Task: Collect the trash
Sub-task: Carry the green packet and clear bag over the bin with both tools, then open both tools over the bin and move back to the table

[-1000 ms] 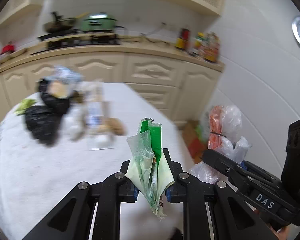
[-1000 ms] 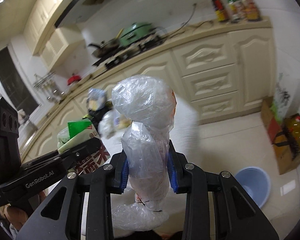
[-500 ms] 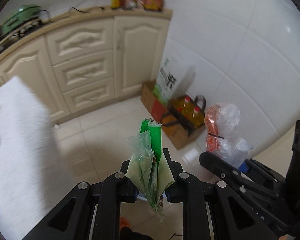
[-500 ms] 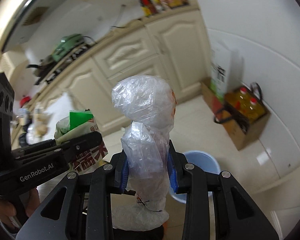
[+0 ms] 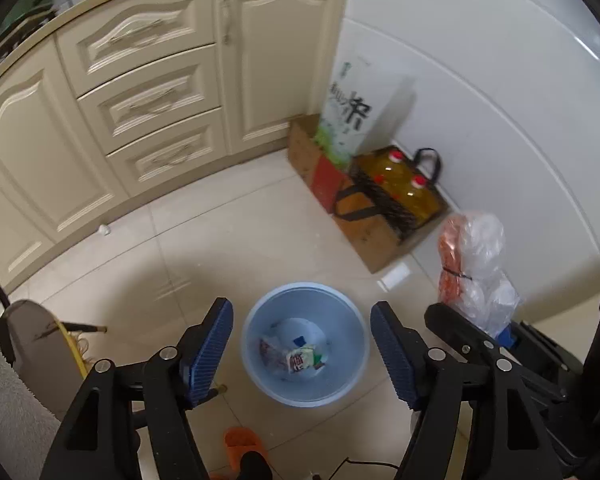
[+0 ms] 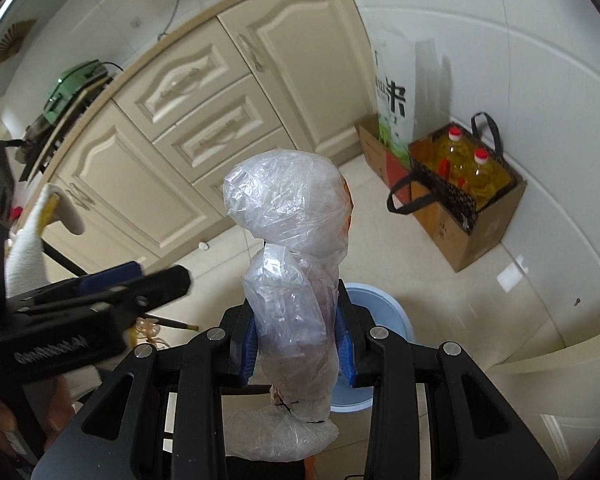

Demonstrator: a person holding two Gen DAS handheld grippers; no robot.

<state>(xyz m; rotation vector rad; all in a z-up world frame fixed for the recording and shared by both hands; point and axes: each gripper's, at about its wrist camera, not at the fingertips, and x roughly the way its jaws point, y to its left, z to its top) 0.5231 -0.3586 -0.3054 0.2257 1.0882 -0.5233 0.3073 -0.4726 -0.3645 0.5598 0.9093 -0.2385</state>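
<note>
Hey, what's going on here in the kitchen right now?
A person is collecting trash with a handheld gripper in each hand, over a blue bin on the kitchen floor. The left gripper has just been opening; nothing is between its fingers now, and wrappers lie in the bin below it. The right gripper is shut on a clear plastic bag bundled around something orange, held above the bin and not yet dropped.
</note>
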